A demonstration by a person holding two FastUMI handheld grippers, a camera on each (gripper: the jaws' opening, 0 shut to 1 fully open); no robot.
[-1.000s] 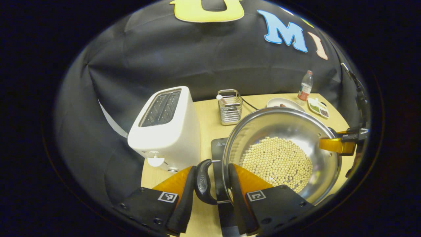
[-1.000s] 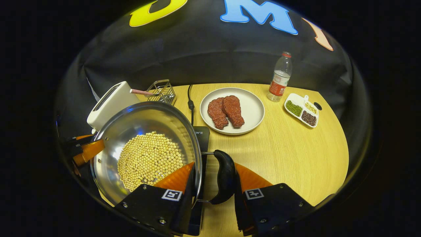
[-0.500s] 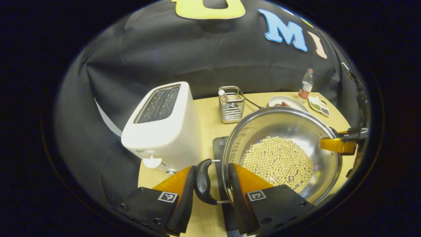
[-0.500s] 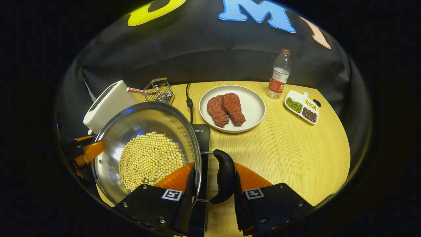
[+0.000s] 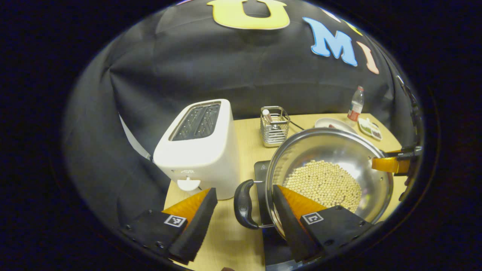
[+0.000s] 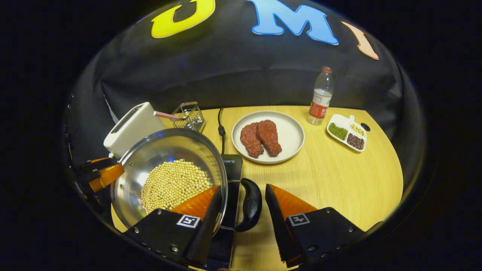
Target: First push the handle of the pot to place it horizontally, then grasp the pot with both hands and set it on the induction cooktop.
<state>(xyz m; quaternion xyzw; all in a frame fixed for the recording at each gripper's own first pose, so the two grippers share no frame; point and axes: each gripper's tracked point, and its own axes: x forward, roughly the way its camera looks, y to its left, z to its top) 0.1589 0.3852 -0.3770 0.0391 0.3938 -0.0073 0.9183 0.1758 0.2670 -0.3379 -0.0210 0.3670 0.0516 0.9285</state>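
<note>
A steel pot (image 5: 327,146) (image 6: 169,146) holding soybeans (image 5: 324,184) (image 6: 175,184) rests on the black induction cooktop (image 5: 261,169) (image 6: 233,167). In the left gripper view, my left gripper (image 5: 244,189) is open around the pot's black side handle (image 5: 243,205); the outer finger stands clear of the handle and the inner finger reaches over the rim. In the right gripper view, my right gripper (image 6: 243,187) is open around the opposite handle (image 6: 250,205), with a gap beside it. Each view shows the other gripper's finger at the pot's far rim.
A white toaster (image 5: 199,146) (image 6: 131,126) stands close to the pot on the left. Behind are a wire rack (image 5: 275,126) (image 6: 190,114) and the cooktop's cable (image 6: 221,128). A plate (image 6: 290,131) with meat, a bottle (image 6: 320,98) and a divided dish (image 6: 346,131) sit on the wooden table (image 6: 339,177).
Both grippers have let go of the pot's handles and opened. The pot has come down onto the cooktop, and both cameras have pulled back slightly.
</note>
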